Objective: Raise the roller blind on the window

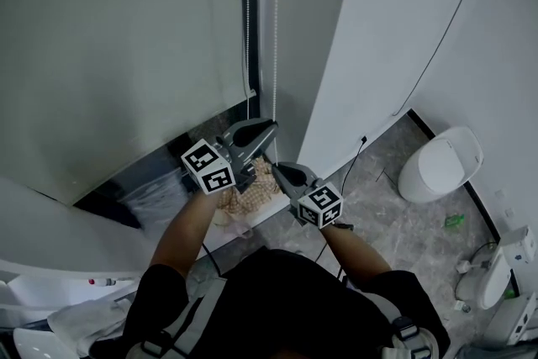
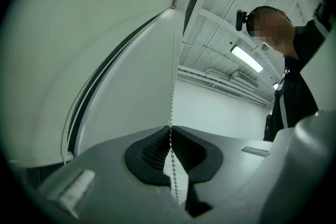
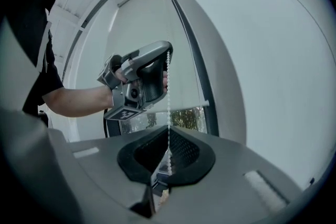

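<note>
Two claws clenched on one bead chain (image 1: 275, 29), slippage a risk
The chain is pinched by the left claw (image 1: 269, 128) above and the right claw (image 1: 278, 171) just below; beads could be dragged through either grip if pulled aslant. The roller blind (image 1: 109, 38), pale and smooth, is lowered almost fully, a strip of window glass (image 3: 184, 119) bared beneath

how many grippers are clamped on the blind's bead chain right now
2: the left gripper, shut on the bead chain higher up, and the right gripper, shut on it just below.
</note>
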Demonstrator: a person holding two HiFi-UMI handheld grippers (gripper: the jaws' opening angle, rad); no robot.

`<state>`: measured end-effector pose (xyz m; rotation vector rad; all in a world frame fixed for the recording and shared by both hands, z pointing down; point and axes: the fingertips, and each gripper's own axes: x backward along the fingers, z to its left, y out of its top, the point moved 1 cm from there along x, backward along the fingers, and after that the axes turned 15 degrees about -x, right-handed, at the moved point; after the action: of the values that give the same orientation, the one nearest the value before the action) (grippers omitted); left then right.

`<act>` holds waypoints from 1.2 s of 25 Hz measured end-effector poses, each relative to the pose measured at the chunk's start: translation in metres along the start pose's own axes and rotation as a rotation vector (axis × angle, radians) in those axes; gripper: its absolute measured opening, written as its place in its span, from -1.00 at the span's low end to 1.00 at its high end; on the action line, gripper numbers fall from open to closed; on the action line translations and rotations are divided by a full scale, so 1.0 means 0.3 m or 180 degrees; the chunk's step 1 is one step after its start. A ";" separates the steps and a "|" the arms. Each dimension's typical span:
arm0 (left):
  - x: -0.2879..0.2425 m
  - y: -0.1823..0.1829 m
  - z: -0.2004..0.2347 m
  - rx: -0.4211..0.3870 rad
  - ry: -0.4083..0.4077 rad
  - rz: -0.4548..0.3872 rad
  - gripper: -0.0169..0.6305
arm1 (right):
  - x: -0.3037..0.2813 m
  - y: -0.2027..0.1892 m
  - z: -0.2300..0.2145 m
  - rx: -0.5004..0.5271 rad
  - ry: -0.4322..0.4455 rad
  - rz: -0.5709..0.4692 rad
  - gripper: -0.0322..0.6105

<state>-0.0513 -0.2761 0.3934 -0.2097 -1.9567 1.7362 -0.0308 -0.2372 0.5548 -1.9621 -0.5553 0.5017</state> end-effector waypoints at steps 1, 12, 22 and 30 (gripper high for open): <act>0.006 -0.016 -0.003 0.0037 0.0019 0.0001 -0.91 | 0.001 -0.015 -0.005 -0.0005 -0.0011 0.0046 -0.87; 0.037 0.000 0.037 0.0075 0.0374 -0.0044 -0.91 | 0.060 0.458 0.171 0.0470 0.0493 -0.0816 -0.46; 0.061 0.008 0.046 0.0011 0.0404 -0.0011 -0.91 | -0.024 0.938 0.351 0.0733 0.0807 -0.1505 -0.51; 0.066 0.000 0.030 0.0050 0.0379 -0.0063 -0.91 | -0.072 1.061 0.389 0.0509 0.0958 -0.1681 -0.58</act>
<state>-0.0725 -0.2754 0.3984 -0.2806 -1.8536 1.6862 -0.0615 -0.2938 0.2213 -1.6126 -0.7774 -0.0781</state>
